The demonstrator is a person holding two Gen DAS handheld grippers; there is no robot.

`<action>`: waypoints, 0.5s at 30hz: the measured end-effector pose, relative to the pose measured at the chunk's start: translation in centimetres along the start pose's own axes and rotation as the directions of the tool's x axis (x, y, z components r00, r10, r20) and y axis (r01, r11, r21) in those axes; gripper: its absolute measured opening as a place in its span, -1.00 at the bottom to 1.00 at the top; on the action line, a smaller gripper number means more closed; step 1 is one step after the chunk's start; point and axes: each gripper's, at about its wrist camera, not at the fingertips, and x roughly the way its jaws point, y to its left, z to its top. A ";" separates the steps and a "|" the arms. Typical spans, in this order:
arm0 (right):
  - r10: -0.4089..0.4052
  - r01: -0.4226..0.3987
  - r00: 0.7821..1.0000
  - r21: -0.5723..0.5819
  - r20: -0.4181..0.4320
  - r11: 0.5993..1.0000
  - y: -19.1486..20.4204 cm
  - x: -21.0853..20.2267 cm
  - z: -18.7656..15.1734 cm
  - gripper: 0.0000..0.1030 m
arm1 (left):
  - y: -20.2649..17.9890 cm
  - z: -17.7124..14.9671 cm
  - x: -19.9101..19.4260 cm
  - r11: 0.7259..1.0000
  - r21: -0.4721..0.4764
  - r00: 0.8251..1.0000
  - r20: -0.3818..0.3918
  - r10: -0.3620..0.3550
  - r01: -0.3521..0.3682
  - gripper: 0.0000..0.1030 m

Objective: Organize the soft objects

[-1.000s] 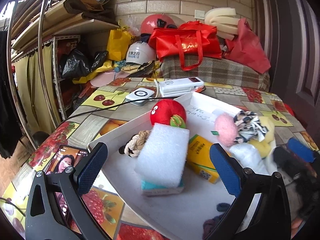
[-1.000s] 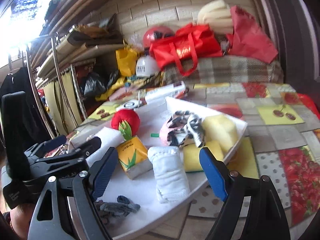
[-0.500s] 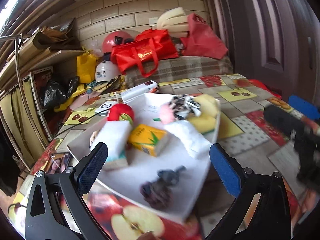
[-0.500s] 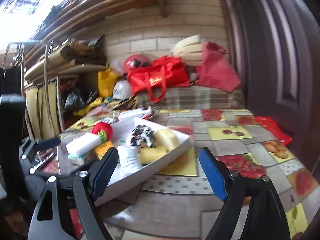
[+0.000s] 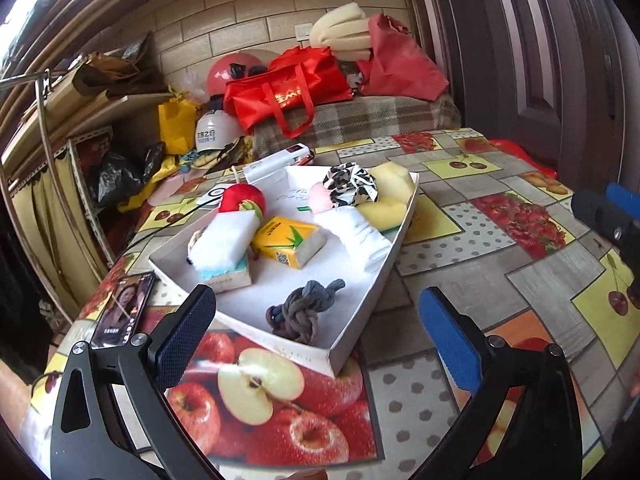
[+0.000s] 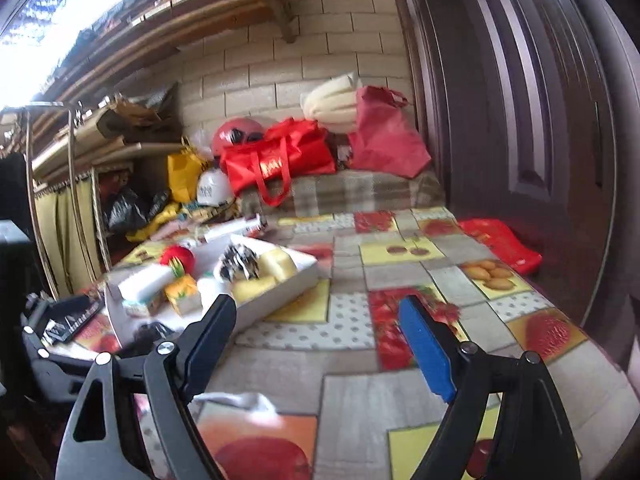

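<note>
A white tray sits on the fruit-patterned table. It holds a grey knotted rope, a white and blue sponge, a yellow tissue pack, a rolled white cloth, a red plush ball, yellow sponges and a black-and-white scrunchie. My left gripper is open and empty, just in front of the tray's near corner. My right gripper is open and empty, to the right of the tray over bare tablecloth; it shows at the right edge of the left wrist view.
A phone lies on the table left of the tray. A white box and a cable lie behind the tray. Red bags, helmets and shelves stand beyond the table. A dark door is at the right.
Both grippers have pulled back from over the tray toward the table's near side. The right gripper has also swung right, away from the tray.
</note>
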 end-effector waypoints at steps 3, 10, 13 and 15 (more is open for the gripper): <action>-0.033 0.033 0.999 0.002 -0.038 0.999 -0.3 -0.1 -0.3 0.63 | 0.1 -0.3 -0.6 1.000 -0.015 1.000 -0.003 0.008 -0.008 0.99; -0.068 0.068 0.998 0.012 0.013 0.998 -0.7 -1.5 -0.6 0.63 | 0.1 -0.7 -1.9 0.999 -0.026 1.000 0.000 0.029 -0.029 0.99; -0.060 0.058 0.996 0.026 0.060 0.998 -0.9 -2.5 -0.6 0.67 | -0.4 -0.8 -2.2 1.000 -0.007 1.000 -0.001 0.021 -0.021 0.99; -0.045 0.043 0.997 0.034 0.067 0.999 -1.1 -2.9 -0.6 0.73 | -0.7 -0.9 -2.5 1.000 0.006 1.000 0.002 0.021 -0.021 0.99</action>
